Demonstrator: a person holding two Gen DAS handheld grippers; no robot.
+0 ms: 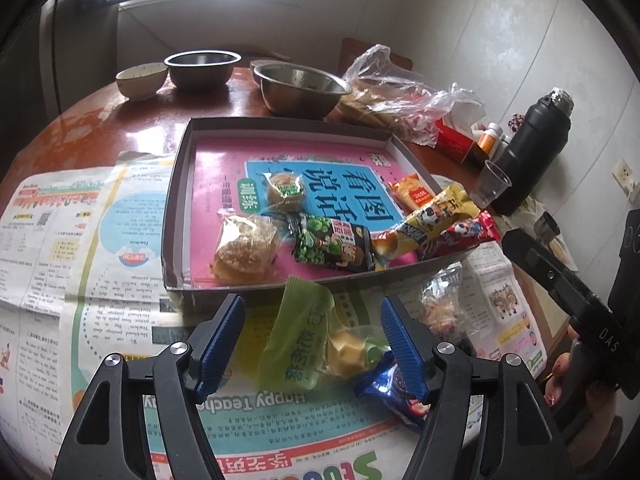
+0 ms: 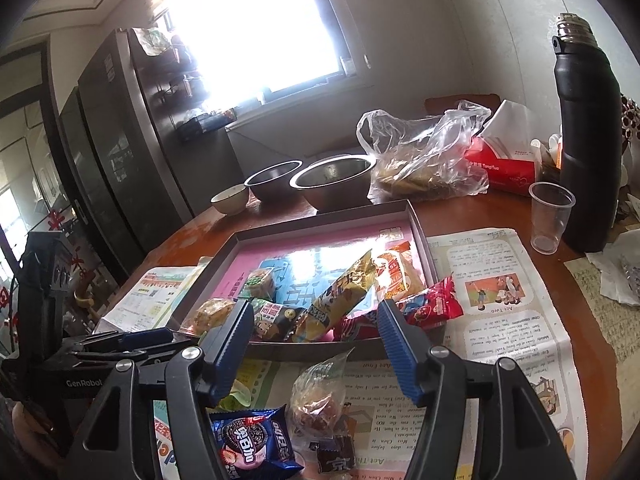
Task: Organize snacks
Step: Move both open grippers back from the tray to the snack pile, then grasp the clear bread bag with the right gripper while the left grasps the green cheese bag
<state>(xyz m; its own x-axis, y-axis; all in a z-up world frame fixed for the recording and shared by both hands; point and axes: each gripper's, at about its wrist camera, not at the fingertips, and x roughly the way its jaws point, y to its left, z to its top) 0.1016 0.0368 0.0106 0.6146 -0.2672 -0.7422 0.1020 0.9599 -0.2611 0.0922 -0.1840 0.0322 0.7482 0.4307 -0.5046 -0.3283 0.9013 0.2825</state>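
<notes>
Two readable prints: newspaper point(image 1: 248, 402) "Happy Teach", tissue box point(image 2: 506, 164) "Tangfua".

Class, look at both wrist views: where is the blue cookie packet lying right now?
The blue cookie packet lies on the newspaper, outside the tray on its near side, between the green packet and a clear-wrapped snack.

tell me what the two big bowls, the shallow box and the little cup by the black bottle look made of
Two big bowls: apparently stainless steel, grey with a dull metallic sheen.
Shallow box: looks like cardboard, thin matte grey-brown walls with folded corners.
Little cup: clear thin plastic, see-through with faint ribbing.
Black bottle: matte black body, probably coated metal, with a bare threaded metal neck.
</notes>
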